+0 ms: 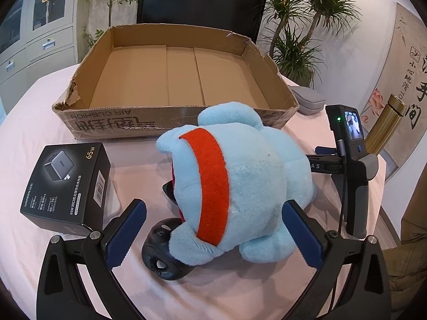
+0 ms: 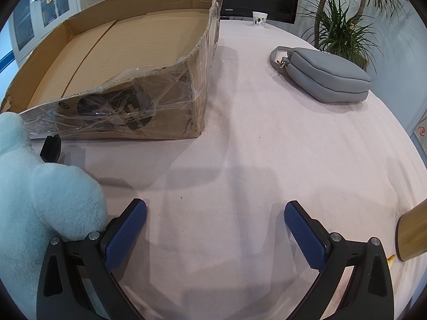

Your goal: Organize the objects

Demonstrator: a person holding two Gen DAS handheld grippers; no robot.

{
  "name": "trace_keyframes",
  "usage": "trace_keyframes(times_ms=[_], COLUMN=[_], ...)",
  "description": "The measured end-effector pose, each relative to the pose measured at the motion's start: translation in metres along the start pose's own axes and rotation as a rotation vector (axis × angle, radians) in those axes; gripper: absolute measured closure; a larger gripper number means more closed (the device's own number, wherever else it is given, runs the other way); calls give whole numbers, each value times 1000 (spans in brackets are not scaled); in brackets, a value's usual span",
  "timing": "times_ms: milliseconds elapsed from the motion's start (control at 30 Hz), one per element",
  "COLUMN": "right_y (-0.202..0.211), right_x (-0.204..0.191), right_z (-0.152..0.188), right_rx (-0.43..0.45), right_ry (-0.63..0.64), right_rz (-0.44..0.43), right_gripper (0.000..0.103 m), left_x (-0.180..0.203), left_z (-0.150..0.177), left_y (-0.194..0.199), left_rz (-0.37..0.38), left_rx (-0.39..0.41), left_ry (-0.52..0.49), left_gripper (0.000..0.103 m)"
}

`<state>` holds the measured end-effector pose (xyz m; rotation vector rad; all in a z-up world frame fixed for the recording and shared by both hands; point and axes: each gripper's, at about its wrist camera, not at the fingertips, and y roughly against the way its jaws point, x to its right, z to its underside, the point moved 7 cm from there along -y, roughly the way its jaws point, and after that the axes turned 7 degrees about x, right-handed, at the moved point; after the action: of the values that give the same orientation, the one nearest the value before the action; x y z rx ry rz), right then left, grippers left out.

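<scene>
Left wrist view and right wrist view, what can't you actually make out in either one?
- Left wrist view: the blue plush toy hides its own face and most of the black object beneath it.
- Left wrist view: the grey pouch is mostly hidden behind the cardboard box.
- Right wrist view: the gold cylinder is cut off by the right edge.
- Right wrist view: the paper cup print is too small.

My plush toy [image 1: 240,181] is fuzzy blue cloth with a red felt band [image 1: 210,186]. The cardboard box [image 1: 181,80] is matt, torn, taped glossy. Pink cloth covers the worktop [image 2: 267,160]; the grey pouch [image 2: 325,77] looks grained.
</scene>
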<state>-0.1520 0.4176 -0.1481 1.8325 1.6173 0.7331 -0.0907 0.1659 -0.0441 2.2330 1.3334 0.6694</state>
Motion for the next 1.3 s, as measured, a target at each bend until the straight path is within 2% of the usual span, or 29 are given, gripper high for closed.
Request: trace_keyframes(times_ms=[1300], right_y=[-1], right_x=[0], right_z=[-1], right_rx=[0], right_ry=[0], right_rz=[-1], right_gripper=[0], left_x=[-1], left_z=[8], left_y=[0], left_rz=[-28], left_rx=[-10], left_ry=[-8], left_gripper=[1])
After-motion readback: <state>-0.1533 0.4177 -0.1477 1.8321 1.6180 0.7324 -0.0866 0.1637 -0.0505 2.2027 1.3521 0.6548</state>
